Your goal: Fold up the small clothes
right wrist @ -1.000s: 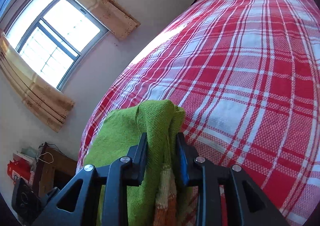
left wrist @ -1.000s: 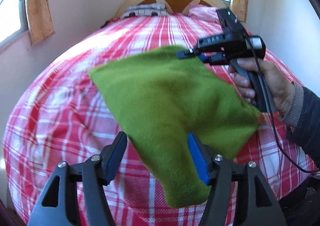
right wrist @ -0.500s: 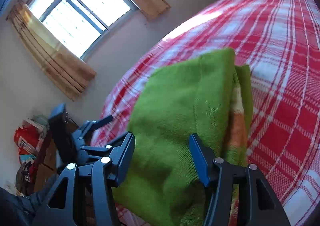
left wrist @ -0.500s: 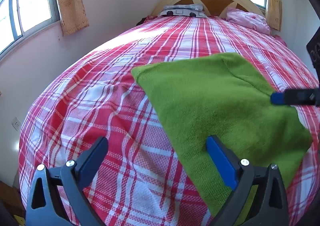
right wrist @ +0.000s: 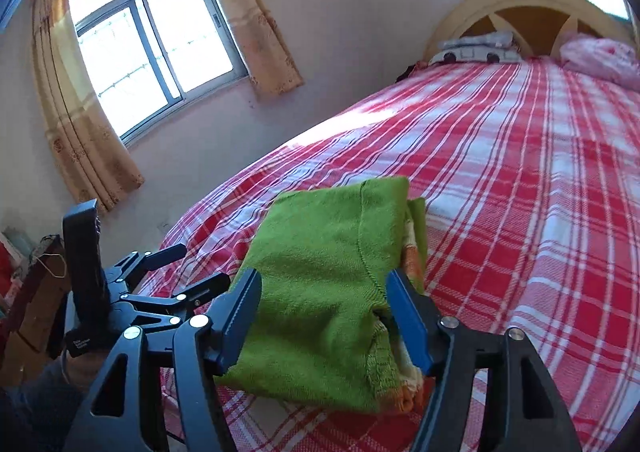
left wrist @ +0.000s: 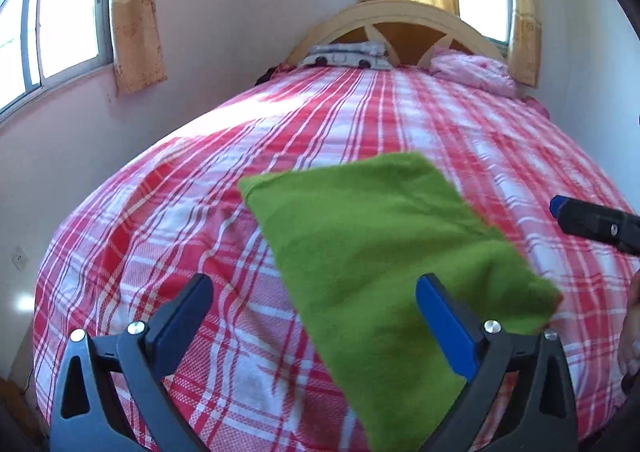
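A green knitted garment [left wrist: 376, 252] lies folded on the red plaid bedspread [left wrist: 160, 244]. An orange and white striped hem [right wrist: 404, 392] shows at its near edge. My left gripper [left wrist: 316, 316] is open wide just short of the garment's near corner, and its pads touch nothing. My right gripper [right wrist: 324, 316] hovers over the garment [right wrist: 320, 260] with its jaws opening; the cloth lies between and below them, and neither pad presses on it. In the left wrist view the right gripper's fingertip [left wrist: 556, 207] pokes in from the right. The left gripper [right wrist: 188, 272] shows beside the garment in the right wrist view.
A curved wooden headboard [left wrist: 400, 23] stands at the far end, with a folded grey-white cloth [left wrist: 348, 55] and pink bedding [left wrist: 472, 69] below it. Curtained windows [right wrist: 156, 51] line the left wall. Cluttered furniture [right wrist: 28, 292] sits off the bed's left side.
Both grippers have let go of the green garment and opened. The right gripper drew back and rose. The garment, earlier held up, now rests folded on the bed.
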`<action>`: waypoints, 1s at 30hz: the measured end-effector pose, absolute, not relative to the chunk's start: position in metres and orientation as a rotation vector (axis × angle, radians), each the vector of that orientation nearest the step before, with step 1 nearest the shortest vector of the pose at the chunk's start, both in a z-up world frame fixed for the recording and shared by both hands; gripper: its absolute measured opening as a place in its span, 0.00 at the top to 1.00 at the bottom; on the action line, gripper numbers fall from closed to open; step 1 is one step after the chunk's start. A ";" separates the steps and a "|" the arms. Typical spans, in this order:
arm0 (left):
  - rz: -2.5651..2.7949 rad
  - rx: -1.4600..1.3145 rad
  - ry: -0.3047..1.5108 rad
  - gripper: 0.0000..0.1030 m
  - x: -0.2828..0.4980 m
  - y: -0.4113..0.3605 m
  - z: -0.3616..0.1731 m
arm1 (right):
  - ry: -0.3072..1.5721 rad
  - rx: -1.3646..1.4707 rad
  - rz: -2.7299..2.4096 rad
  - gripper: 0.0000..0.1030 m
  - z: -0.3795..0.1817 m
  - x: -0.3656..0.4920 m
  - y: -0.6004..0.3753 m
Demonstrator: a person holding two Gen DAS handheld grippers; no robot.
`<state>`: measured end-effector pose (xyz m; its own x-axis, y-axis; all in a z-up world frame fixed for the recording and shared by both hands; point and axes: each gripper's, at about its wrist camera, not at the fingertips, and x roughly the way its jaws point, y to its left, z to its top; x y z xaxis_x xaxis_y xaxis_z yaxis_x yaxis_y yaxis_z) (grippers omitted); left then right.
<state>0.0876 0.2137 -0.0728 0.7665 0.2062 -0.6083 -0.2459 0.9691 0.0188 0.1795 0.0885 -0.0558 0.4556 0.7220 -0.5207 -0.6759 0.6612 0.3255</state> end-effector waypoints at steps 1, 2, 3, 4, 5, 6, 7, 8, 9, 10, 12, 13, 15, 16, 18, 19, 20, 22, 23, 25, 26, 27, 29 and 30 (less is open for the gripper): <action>0.239 -0.067 0.636 0.00 0.085 0.211 -0.067 | 0.651 0.064 0.832 0.29 -0.051 0.171 0.083; 0.231 -0.072 0.616 0.00 0.082 0.208 -0.061 | 0.628 0.060 0.817 0.28 -0.048 0.164 0.079; 0.224 -0.078 0.598 0.00 0.079 0.206 -0.055 | 0.602 0.058 0.812 0.28 -0.044 0.157 0.074; 0.219 -0.080 0.586 0.00 0.077 0.204 -0.051 | 0.591 0.055 0.811 0.28 -0.042 0.157 0.072; 0.214 -0.083 0.575 0.00 0.074 0.203 -0.047 | 0.585 0.050 0.805 0.28 -0.040 0.154 0.072; 0.206 -0.083 0.564 0.00 0.073 0.201 -0.043 | 0.582 0.044 0.795 0.28 -0.039 0.153 0.072; 0.202 -0.080 0.559 0.00 0.071 0.200 -0.041 | 0.577 0.042 0.788 0.27 -0.037 0.151 0.071; 0.202 -0.076 0.551 0.00 0.070 0.199 -0.038 | 0.572 0.044 0.786 0.27 -0.035 0.150 0.070; 0.202 -0.075 0.544 0.00 0.068 0.198 -0.036 | 0.569 0.048 0.786 0.27 -0.033 0.149 0.070; 0.199 -0.077 0.540 0.00 0.067 0.198 -0.034 | 0.564 0.051 0.784 0.27 -0.032 0.148 0.070; 0.196 -0.083 0.533 0.00 0.066 0.199 -0.032 | 0.557 0.051 0.783 0.27 -0.030 0.146 0.070; 0.196 -0.086 0.530 0.00 0.065 0.199 -0.031 | 0.553 0.050 0.785 0.27 -0.029 0.144 0.070; 0.197 -0.090 0.527 0.00 0.065 0.200 -0.030 | 0.546 0.048 0.783 0.27 -0.030 0.141 0.071; 0.197 -0.091 0.526 0.00 0.064 0.199 -0.030 | 0.542 0.047 0.783 0.27 -0.029 0.140 0.071; 0.198 -0.094 0.525 0.00 0.064 0.200 -0.029 | 0.540 0.047 0.782 0.27 -0.030 0.139 0.071; 0.196 -0.096 0.525 0.00 0.064 0.200 -0.029 | 0.541 0.047 0.781 0.27 -0.029 0.139 0.071; 0.196 -0.097 0.525 0.00 0.064 0.199 -0.029 | 0.542 0.047 0.781 0.27 -0.029 0.139 0.071; 0.197 -0.097 0.526 0.00 0.064 0.199 -0.030 | 0.541 0.049 0.781 0.27 -0.029 0.139 0.071; 0.197 -0.098 0.529 0.00 0.064 0.199 -0.030 | 0.540 0.050 0.781 0.27 -0.029 0.138 0.070; 0.197 -0.100 0.528 0.00 0.064 0.198 -0.030 | 0.539 0.049 0.781 0.27 -0.029 0.137 0.070; 0.198 -0.100 0.530 0.00 0.063 0.198 -0.030 | 0.539 0.049 0.782 0.27 -0.029 0.137 0.069; 0.199 -0.098 0.532 0.00 0.064 0.197 -0.030 | 0.539 0.049 0.783 0.27 -0.029 0.137 0.069; 0.195 -0.095 0.530 0.00 0.063 0.195 -0.030 | 0.542 0.050 0.785 0.27 -0.029 0.137 0.069; 0.195 -0.092 0.531 0.00 0.063 0.195 -0.030 | 0.543 0.051 0.786 0.27 -0.029 0.137 0.068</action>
